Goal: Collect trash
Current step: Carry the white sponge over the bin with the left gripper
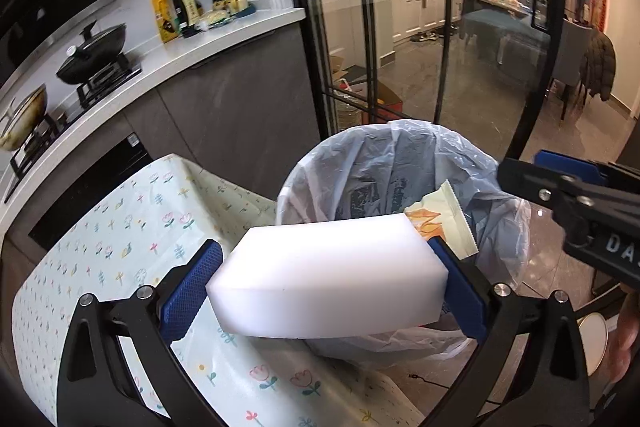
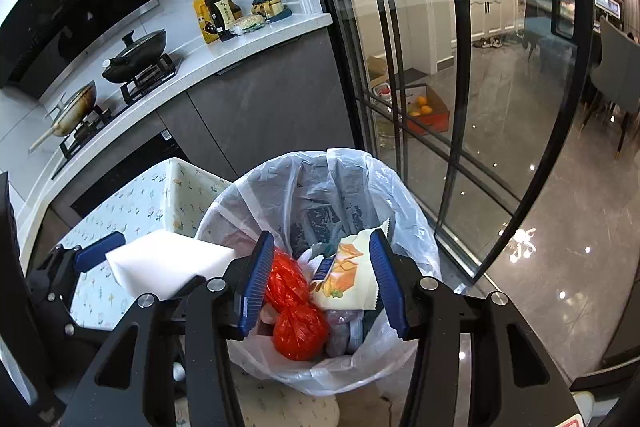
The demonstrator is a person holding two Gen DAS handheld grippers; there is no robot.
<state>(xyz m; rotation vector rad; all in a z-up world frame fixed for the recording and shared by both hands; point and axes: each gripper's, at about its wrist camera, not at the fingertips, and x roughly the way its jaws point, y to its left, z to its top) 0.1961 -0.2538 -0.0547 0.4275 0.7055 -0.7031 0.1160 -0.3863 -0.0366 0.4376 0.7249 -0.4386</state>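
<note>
My left gripper [image 1: 328, 287] is shut on a white foam block [image 1: 328, 277] and holds it at the near rim of the lined trash bin [image 1: 384, 155]. The block also shows in the right wrist view [image 2: 168, 259], left of the bin [image 2: 280, 179]. My right gripper [image 2: 320, 279] is open and empty, hovering over the bin's mouth. Inside the bin lie a red plastic bag [image 2: 296, 323], a snack wrapper [image 2: 348, 275] and other scraps. The wrapper also shows in the left wrist view [image 1: 444, 215]. The right gripper's body [image 1: 580, 211] shows at the right there.
A table with a floral cloth [image 1: 120, 235] stands left of the bin. A kitchen counter [image 1: 180, 55] with pans and bottles runs behind it. Glass sliding doors [image 1: 440, 47] stand just beyond the bin. A cardboard box with fruit [image 2: 428, 111] sits behind the glass.
</note>
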